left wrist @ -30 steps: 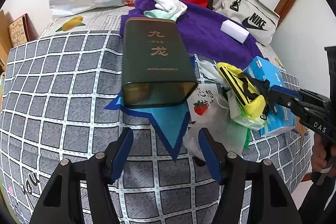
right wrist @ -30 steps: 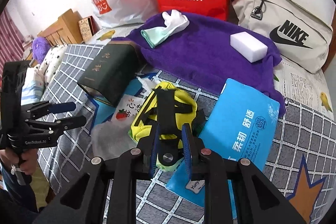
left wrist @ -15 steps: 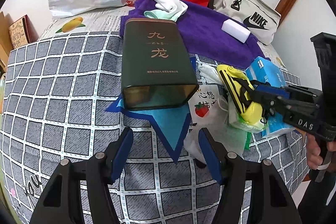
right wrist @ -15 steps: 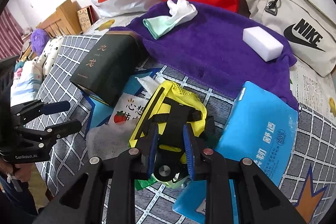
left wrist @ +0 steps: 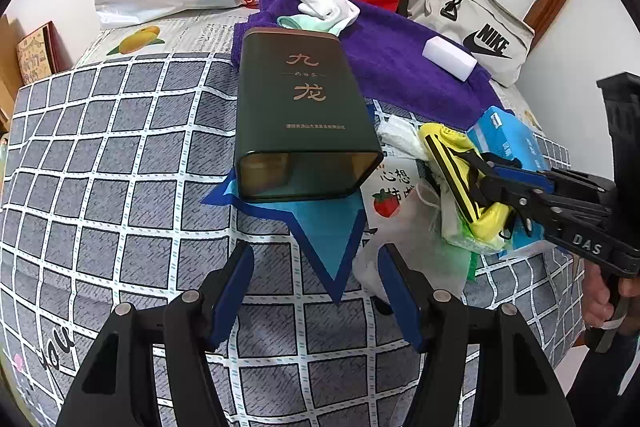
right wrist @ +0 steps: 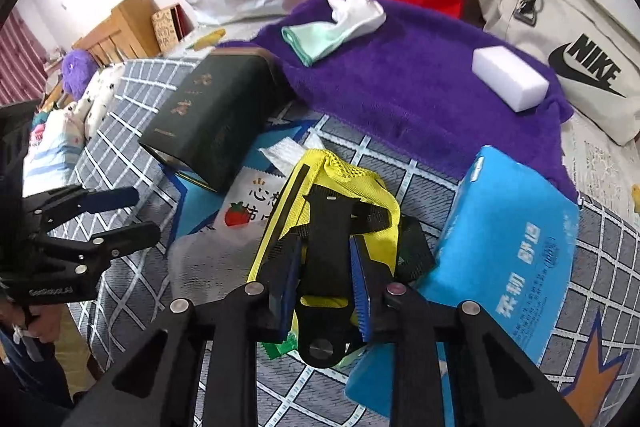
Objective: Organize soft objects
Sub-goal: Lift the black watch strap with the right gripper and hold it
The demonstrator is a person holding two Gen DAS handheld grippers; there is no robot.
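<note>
The dark green tin (left wrist: 302,115) lies on its side, its open mouth showing nothing inside.

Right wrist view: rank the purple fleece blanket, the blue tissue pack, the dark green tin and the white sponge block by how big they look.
1. purple fleece blanket
2. blue tissue pack, though it lies nearer the camera
3. dark green tin
4. white sponge block, clearly smallest

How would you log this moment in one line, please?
right gripper: shut on yellow mesh pouch | left gripper: open, empty | pouch on bed
</note>
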